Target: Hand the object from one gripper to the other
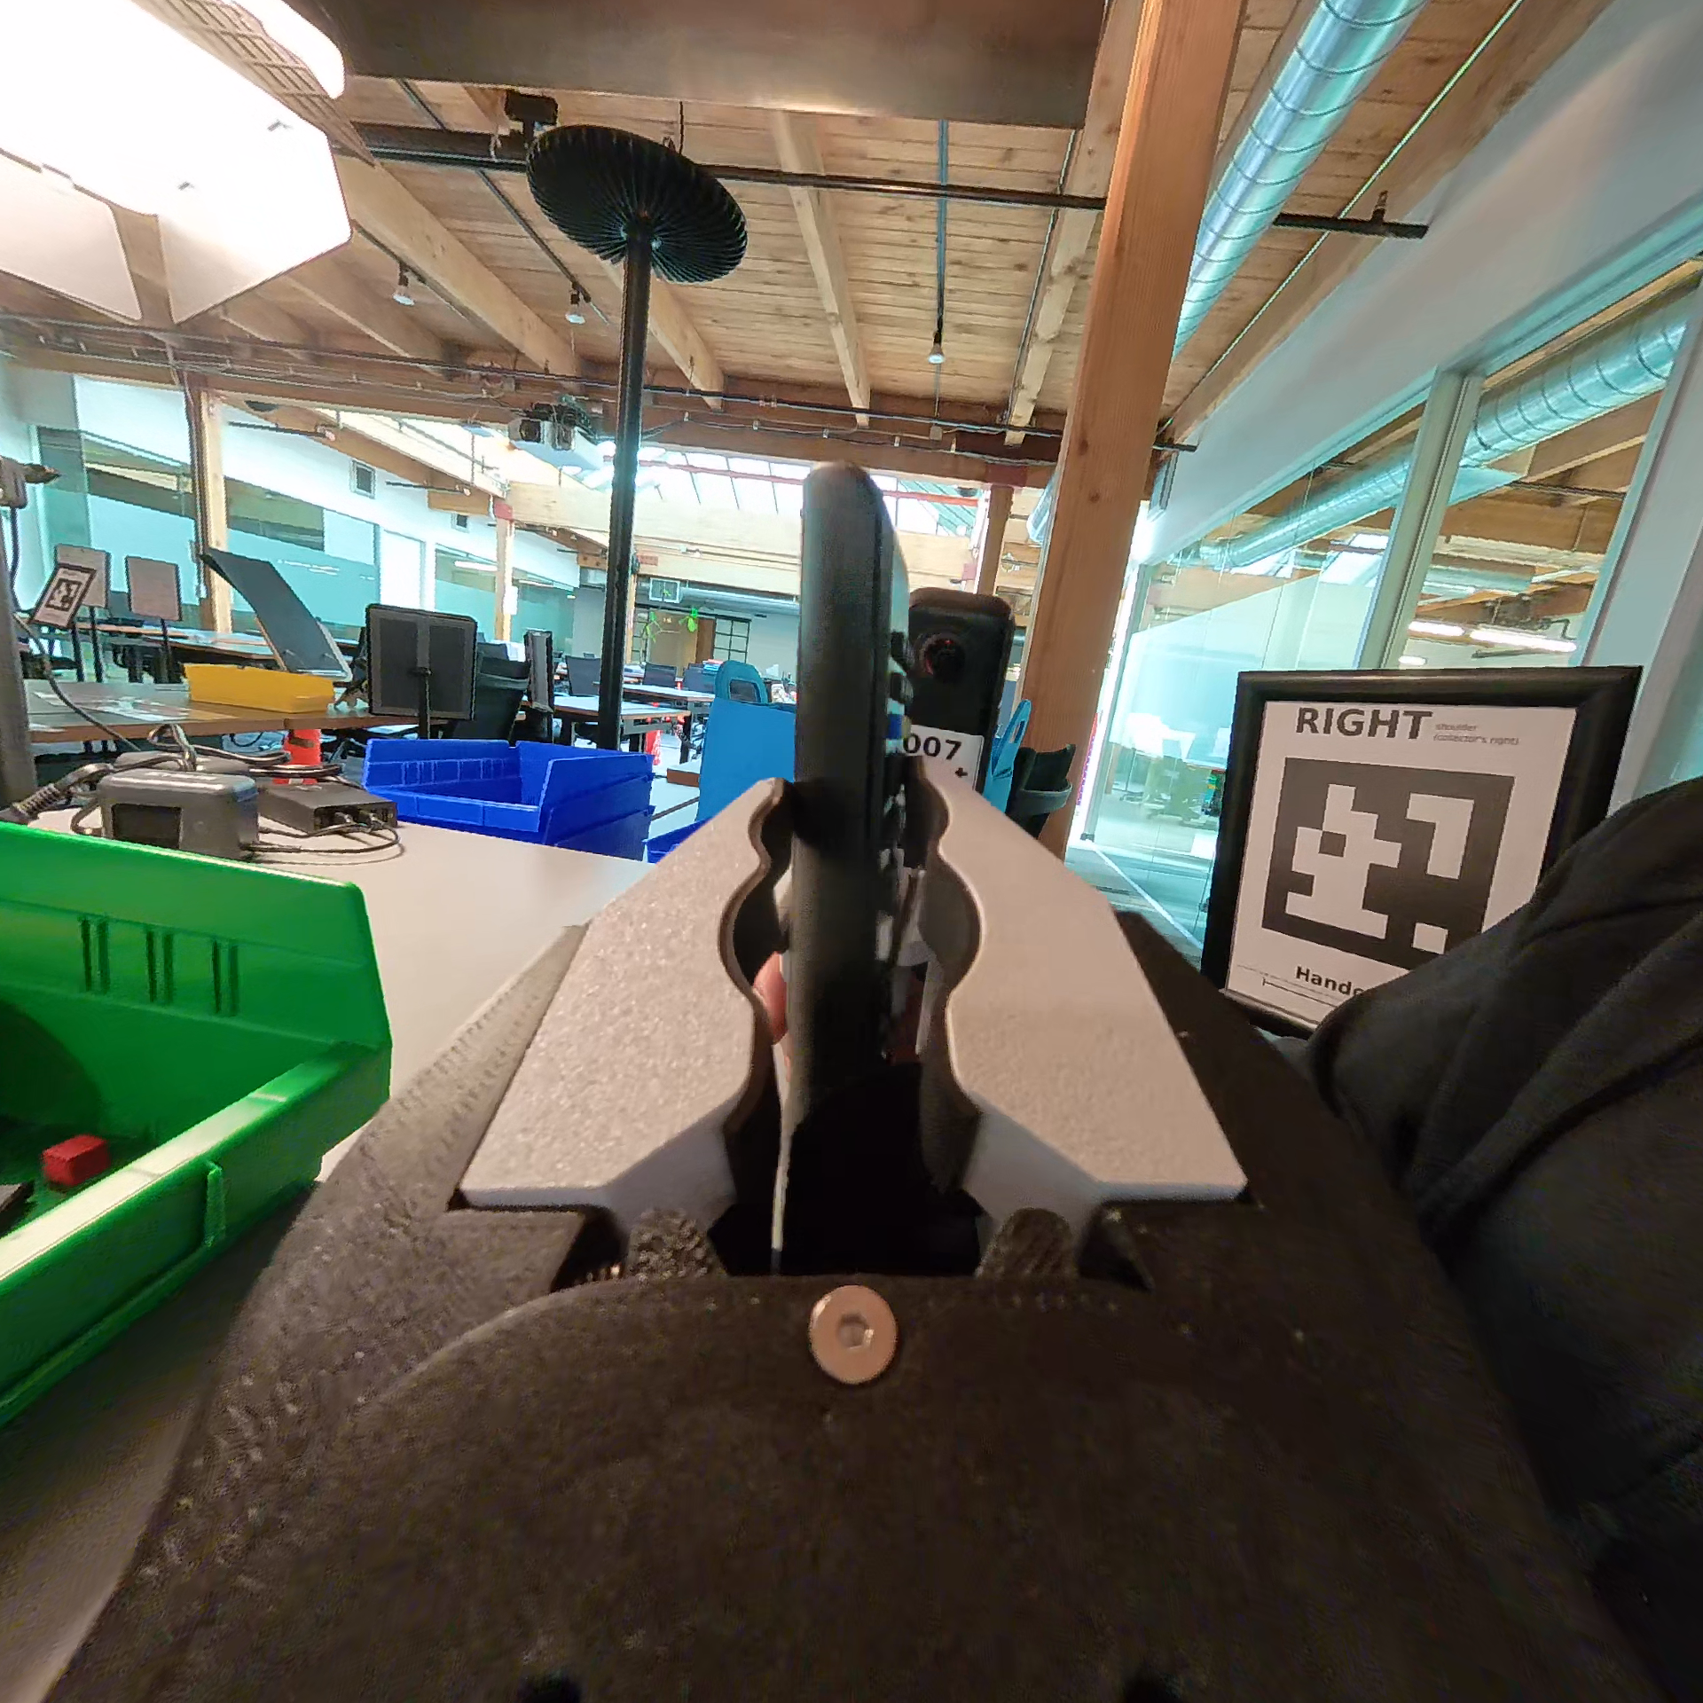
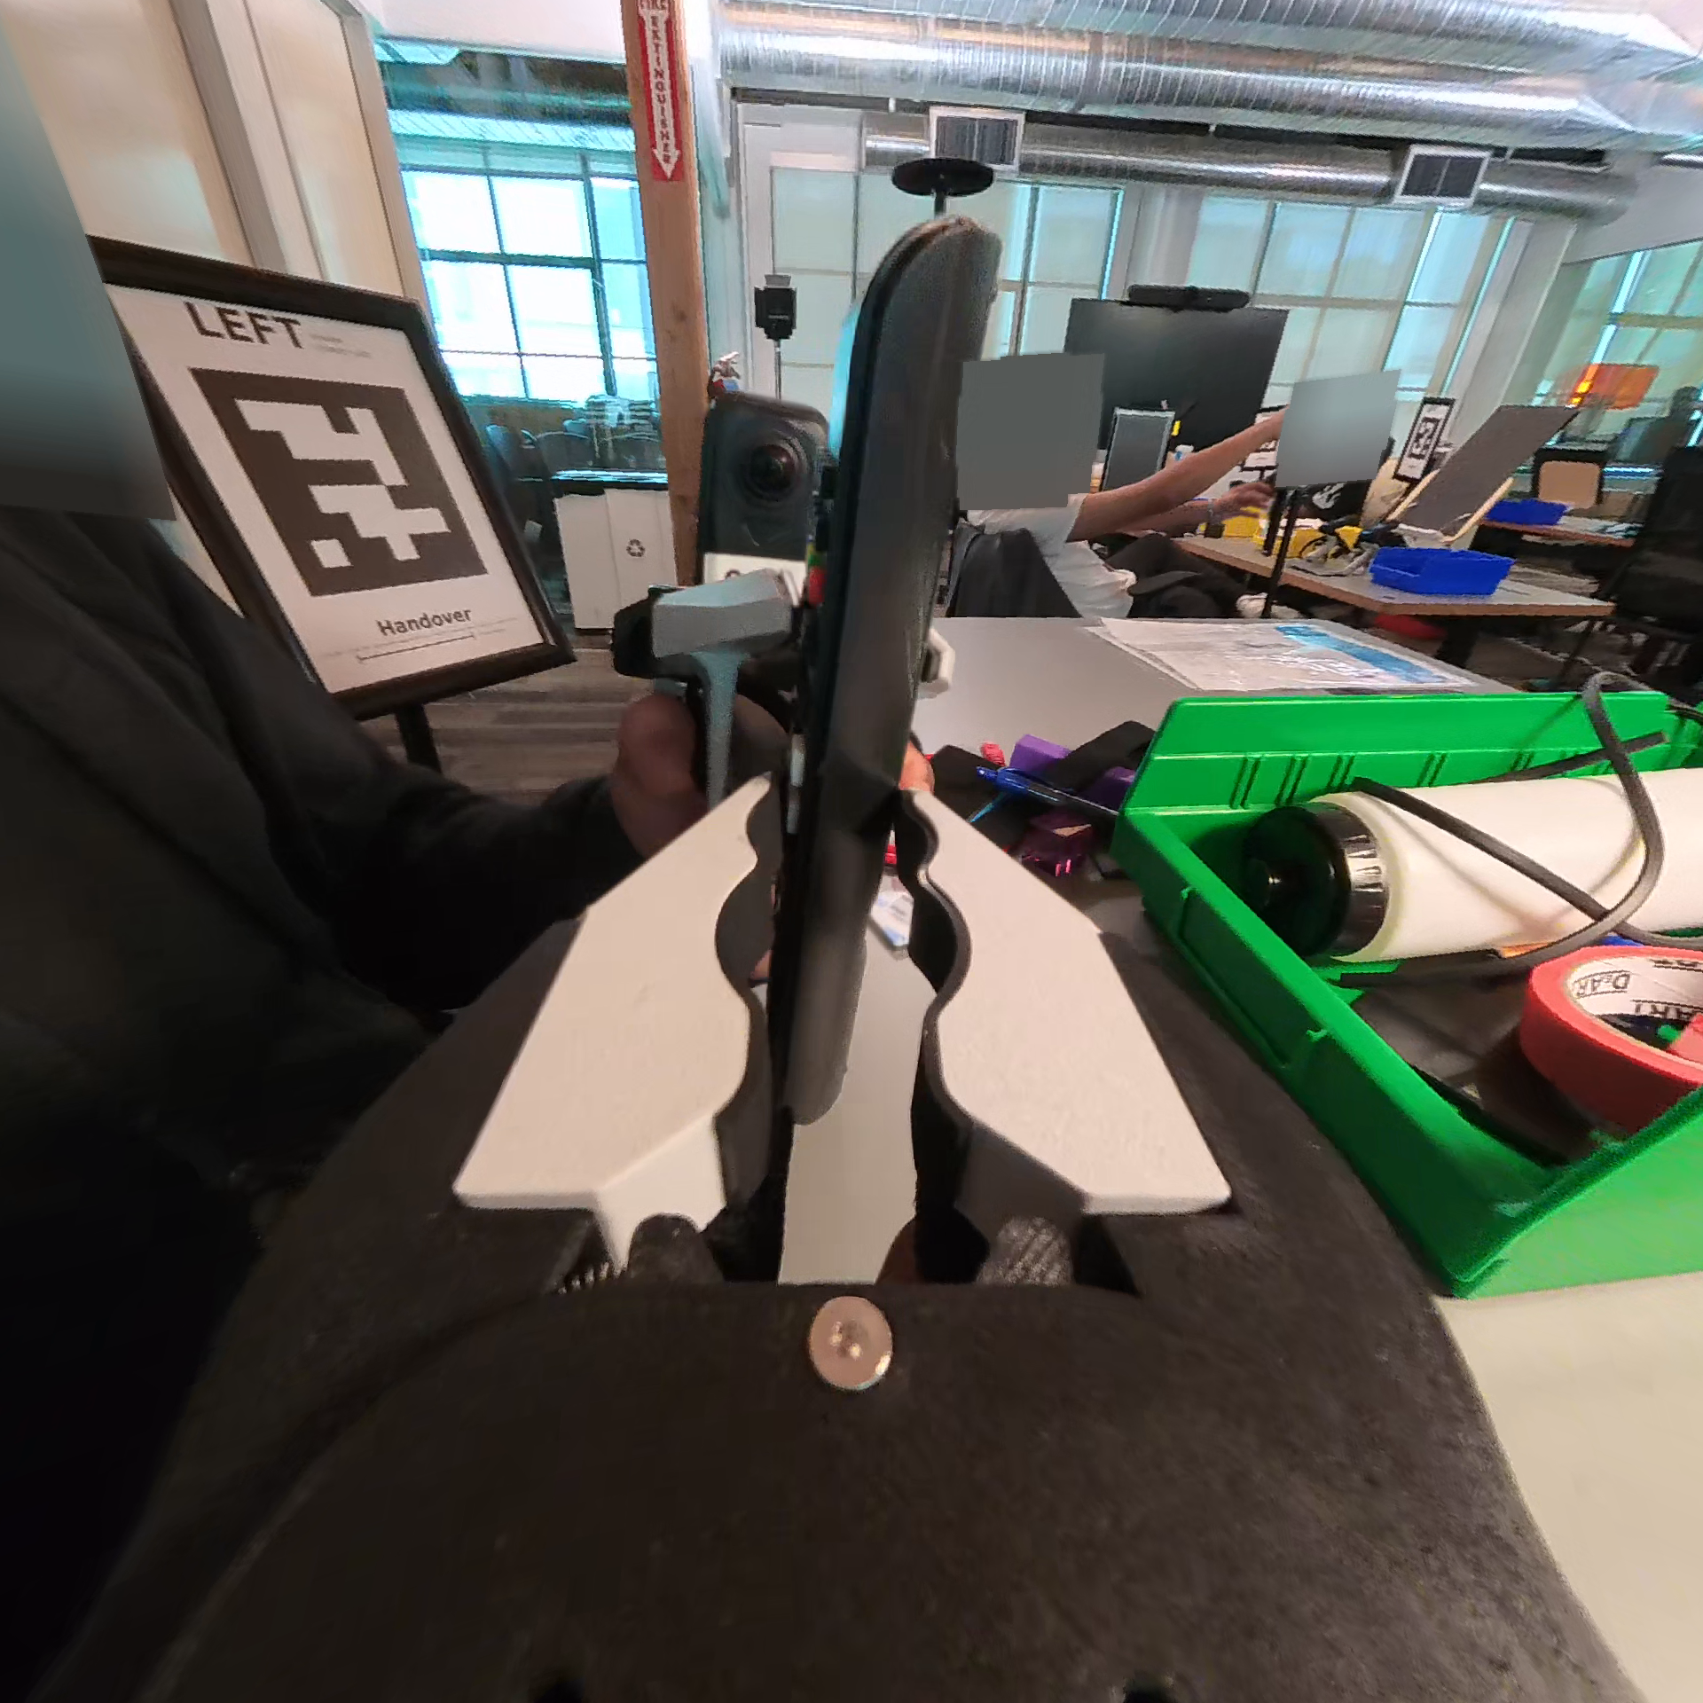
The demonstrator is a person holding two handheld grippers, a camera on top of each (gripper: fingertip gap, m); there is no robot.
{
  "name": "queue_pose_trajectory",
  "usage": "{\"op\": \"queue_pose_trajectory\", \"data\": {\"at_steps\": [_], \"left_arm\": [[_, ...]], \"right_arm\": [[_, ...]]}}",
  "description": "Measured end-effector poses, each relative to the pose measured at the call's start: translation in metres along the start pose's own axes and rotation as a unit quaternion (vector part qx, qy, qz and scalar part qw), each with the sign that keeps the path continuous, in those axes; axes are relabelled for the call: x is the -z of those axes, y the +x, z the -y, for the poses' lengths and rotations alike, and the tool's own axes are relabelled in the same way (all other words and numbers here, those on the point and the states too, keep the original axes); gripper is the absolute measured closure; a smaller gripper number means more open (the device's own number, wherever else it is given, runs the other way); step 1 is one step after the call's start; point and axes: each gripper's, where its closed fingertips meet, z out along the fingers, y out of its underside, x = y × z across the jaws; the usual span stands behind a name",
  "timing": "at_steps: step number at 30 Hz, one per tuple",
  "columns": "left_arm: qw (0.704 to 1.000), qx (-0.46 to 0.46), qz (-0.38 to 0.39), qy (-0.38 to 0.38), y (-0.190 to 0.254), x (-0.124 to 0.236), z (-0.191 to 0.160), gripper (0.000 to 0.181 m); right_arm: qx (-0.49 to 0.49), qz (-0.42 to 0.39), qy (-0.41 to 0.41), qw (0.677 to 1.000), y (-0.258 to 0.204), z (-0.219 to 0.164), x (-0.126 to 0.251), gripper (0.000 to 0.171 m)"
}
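Left hand-held gripper [image 1: 852,829]: grey fingers narrowed onto a flat black object [image 1: 843,719], held upright on edge. Right hand-held gripper [image 2: 843,829]: fingers at narrow spacing either side of the same object [image 2: 885,599]; right finger shows a gap, so grip unclear. Both grippers meet at the object, above the desk [image 2: 1032,673]. Green bin [image 2: 1336,1060], right of the object: white roll [image 2: 1511,866], black cable, red tape [image 2: 1622,1032]. Sleeved hand [image 2: 659,765] left of the object holds the left gripper's handle.

Matt black object [image 1: 843,700]; glossy green plastic bin [image 1: 184,1014].
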Motion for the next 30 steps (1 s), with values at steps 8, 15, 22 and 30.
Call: {"op": "queue_pose_trajectory", "data": {"at_steps": [8, 15, 22, 30], "left_arm": [[0.999, 0.027, -0.014, -0.011, 0.001, -0.001, -0.005, 0.158], [1.000, 0.010, 0.000, -0.004, -0.003, 0.001, -0.001, 0.158], [0.999, 0.042, -0.003, -0.014, -0.005, -0.002, -0.008, 0.142], [1.000, 0.022, -0.003, -0.015, -0.004, 0.000, -0.006, 0.157]], "right_arm": [[-0.015, 0.011, 0.027, 0.999, 0.000, 0.008, 0.005, 0.147], [-0.020, 0.013, -0.011, 1.000, -0.002, -0.006, -0.003, 0.140], [-0.021, 0.011, 0.003, 1.000, -0.001, 0.000, -0.001, 0.147], [-0.051, 0.023, 0.019, 0.998, -0.003, 0.003, -0.003, 0.130]]}}
